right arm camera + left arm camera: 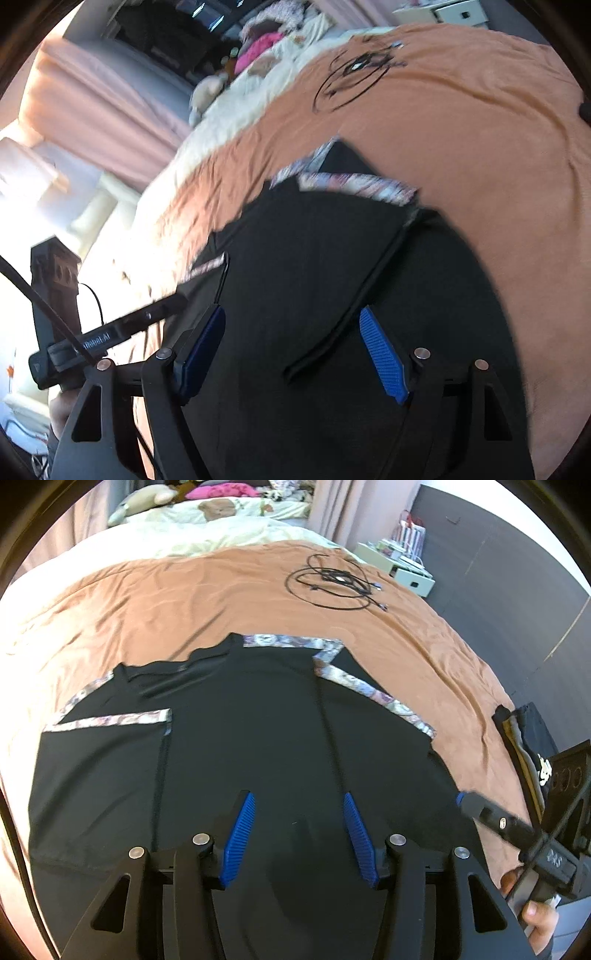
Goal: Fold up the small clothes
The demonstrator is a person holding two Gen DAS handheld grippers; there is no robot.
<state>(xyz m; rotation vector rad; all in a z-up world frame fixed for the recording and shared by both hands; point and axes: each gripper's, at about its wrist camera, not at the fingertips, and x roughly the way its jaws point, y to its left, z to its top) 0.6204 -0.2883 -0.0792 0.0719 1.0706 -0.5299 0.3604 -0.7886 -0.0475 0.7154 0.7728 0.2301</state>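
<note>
Nearest in the left wrist view, the left gripper (297, 834) hangs over the near hem of the shirt (240, 746), its jaws spread with only flat black cloth showing between the blue pads (242, 836); nothing is pinched. In the right wrist view the right gripper (293, 354) has its jaws spread too, straddling a raised fold ridge of the shirt (314, 258) without pressing it. Both seem set low and open to take the bottom edge for the next fold, since the sides are already turned in.

The shirt lies flat on the brown sheet (221, 598), collar away from the cameras, both sleeves with their patterned trim (373, 694) laid inward over the body (a narrow strip ready to be halved). At the right edge of the left view, a hand (535, 919) grips the other tool's handle, where white lettering shows, perhaps "CAS", too blurred to trust. The right view shows similar print on the opposite handle, mirrored and unreadable. Beside it rests a dark folded stack (532, 746), likely finished pieces.

Farther off, coiled black cables (332, 583) lie on the sheet, well clear of the shirt. Beyond them sit a white drawer unit (402, 568) and stuffed toys (147, 502).
</note>
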